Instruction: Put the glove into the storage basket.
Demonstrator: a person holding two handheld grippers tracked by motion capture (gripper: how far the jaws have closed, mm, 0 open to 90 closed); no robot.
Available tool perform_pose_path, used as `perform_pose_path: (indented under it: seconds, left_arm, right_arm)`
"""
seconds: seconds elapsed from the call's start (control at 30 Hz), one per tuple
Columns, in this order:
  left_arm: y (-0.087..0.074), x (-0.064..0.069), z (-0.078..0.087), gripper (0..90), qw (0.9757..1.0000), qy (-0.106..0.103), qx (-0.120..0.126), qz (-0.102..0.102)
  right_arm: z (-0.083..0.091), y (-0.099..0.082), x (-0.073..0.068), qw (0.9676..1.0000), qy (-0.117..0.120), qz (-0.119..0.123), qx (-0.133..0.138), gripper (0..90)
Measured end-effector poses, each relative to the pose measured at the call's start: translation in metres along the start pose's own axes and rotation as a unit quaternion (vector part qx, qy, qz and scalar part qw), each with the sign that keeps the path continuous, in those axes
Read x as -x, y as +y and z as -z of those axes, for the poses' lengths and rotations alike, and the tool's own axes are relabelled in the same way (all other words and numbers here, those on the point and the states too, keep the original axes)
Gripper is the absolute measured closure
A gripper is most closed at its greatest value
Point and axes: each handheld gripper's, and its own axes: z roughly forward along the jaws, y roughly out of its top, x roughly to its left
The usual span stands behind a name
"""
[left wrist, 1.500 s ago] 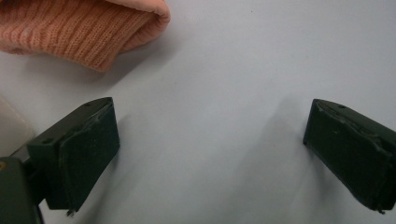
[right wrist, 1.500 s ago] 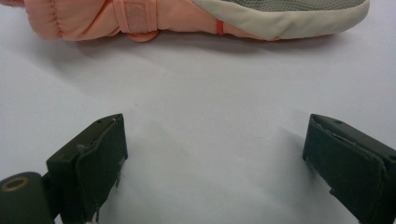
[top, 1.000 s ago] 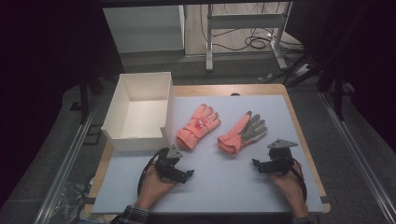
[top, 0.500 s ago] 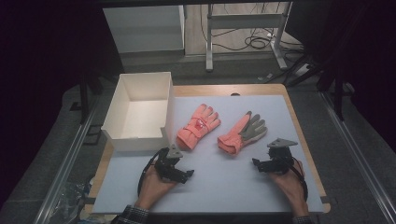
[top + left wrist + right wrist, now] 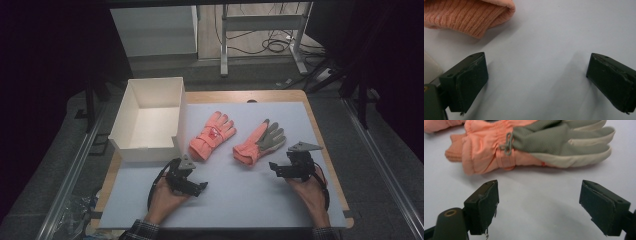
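Observation:
Two salmon-pink gloves lie on the pale mat. The left glove [image 5: 211,135] lies back side up, its ribbed cuff [image 5: 464,17] toward me. The right glove [image 5: 258,143] lies palm up, its grey palm [image 5: 554,138] showing. My left gripper [image 5: 195,188] rests on the mat just short of the left glove's cuff, open, nothing between its jaws. My right gripper [image 5: 278,168] sits right of the palm-up glove, also open and empty, and its view looks at that glove's cuff [image 5: 477,152] and grey palm.
A white open box [image 5: 147,120] stands at the mat's left back, close to the left glove. The mat [image 5: 240,200] lies on a wooden table with edges near both grippers. Cables and a metal frame lie on the floor behind.

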Motion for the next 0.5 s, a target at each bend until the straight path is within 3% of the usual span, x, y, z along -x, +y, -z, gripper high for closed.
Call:
perform_pose_path:
  seconds: [0.23,0.5]
  left_arm:
    - [0.000,0.000,0.000,3.6,1.0000,0.000,0.000,0.000]
    - [0.000,0.000,0.000,3.6,1.0000,0.000,0.000,0.000]
  right_arm:
    - [-0.002,0.017,0.001,0.9999,-0.002,0.006,0.014,23.9]
    - [-0.010,0.037,0.003,0.9997,0.009,-0.005,0.022,33.7]
